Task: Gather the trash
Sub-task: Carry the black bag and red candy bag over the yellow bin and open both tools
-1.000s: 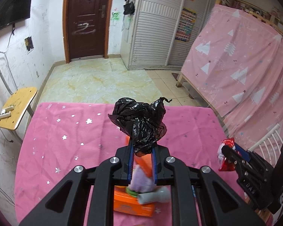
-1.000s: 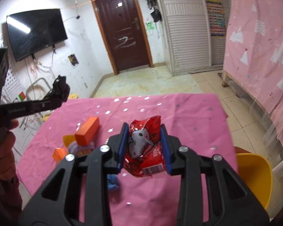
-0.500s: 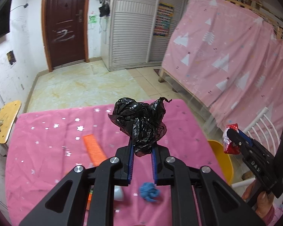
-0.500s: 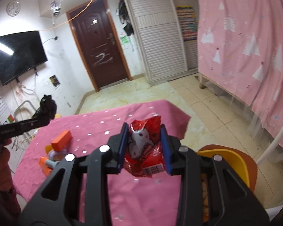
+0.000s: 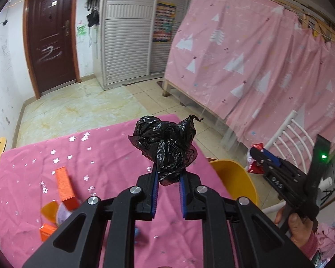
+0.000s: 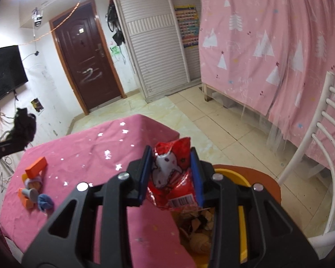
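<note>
My left gripper [image 5: 168, 179] is shut on a crumpled black plastic bag [image 5: 165, 146] and holds it above the right side of the pink table [image 5: 44, 156]. My right gripper [image 6: 170, 163] is shut on a red snack wrapper [image 6: 170, 176] and holds it over the yellow bin [image 6: 242, 221], which has trash inside. The bin [image 5: 234, 183] stands beside the table's right edge. The right gripper [image 5: 260, 159] also shows in the left wrist view, past the bin.
Orange boxes [image 5: 64, 184], a blue wad [image 6: 44, 202] and other scraps lie on the table's left part. A white chair [image 6: 319, 147] stands right of the bin. A pink curtained bed frame [image 5: 245, 62] fills the right side. Tiled floor lies beyond the table.
Both grippers have swung right with their loads. The right gripper has come over the yellow bin, and the left gripper has moved toward the table's right edge.
</note>
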{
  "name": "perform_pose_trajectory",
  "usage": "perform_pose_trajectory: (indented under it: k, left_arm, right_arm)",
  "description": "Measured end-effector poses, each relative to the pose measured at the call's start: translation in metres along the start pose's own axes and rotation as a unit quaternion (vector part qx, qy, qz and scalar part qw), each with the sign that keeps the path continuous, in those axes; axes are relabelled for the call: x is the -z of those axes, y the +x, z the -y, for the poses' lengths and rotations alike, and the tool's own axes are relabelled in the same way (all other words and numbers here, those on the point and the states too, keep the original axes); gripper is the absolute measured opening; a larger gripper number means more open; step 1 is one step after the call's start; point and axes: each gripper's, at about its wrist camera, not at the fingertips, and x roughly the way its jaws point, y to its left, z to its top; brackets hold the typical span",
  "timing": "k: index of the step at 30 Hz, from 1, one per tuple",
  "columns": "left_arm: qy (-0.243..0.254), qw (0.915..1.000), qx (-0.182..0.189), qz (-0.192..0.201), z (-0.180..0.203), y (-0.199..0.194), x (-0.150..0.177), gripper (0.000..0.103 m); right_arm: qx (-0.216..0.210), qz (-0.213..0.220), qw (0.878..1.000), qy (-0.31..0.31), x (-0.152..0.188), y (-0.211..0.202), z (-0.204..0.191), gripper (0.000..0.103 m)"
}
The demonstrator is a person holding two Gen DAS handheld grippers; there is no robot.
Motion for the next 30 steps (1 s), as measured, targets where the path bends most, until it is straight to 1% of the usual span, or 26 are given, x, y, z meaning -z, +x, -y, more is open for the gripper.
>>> perform_pose_trajectory:
  k: [5, 6, 10, 17, 21, 27, 28, 30]
  left_arm:
    - [0.017, 0.9996, 0.022, 0.000, 0.023, 0.004, 0.000, 0.008]
    - [0.021, 0.9995, 0.025, -0.001, 0.029, 0.005, 0.001, 0.008]
    - [0.035, 0.9988, 0.034, -0.005, 0.048, 0.011, 0.000, 0.008]
    - [0.051, 0.9973, 0.051, -0.016, 0.074, 0.025, 0.000, 0.008]
    - [0.061, 0.9950, 0.077, -0.018, 0.091, 0.036, 0.002, 0.008]
    - [0.074, 0.9904, 0.112, -0.036, 0.118, 0.056, 0.004, 0.008]
    - [0.075, 0.9899, 0.113, -0.039, 0.123, 0.061, 0.003, 0.010]
    - [0.076, 0.9898, 0.113, -0.043, 0.131, 0.069, 0.001, 0.019]
  right_arm:
    - [0.005, -0.009, 1.000, 0.007, 0.006, 0.004, 0.009, 0.033]
    - [0.006, -0.011, 1.000, 0.010, 0.007, 0.006, 0.013, 0.034]
    - [0.007, -0.014, 1.000, 0.020, 0.012, 0.008, 0.018, 0.049]
    - [0.007, 0.001, 0.999, 0.044, 0.010, 0.001, 0.038, 0.050]
    - [0.013, 0.013, 0.998, 0.062, 0.009, -0.007, 0.051, 0.050]
    - [0.016, 0.028, 0.996, 0.083, 0.008, -0.016, 0.068, 0.050]
    - [0.016, 0.030, 0.996, 0.085, 0.008, -0.017, 0.070, 0.050]
    - [0.015, 0.033, 0.995, 0.089, 0.009, -0.019, 0.072, 0.051]
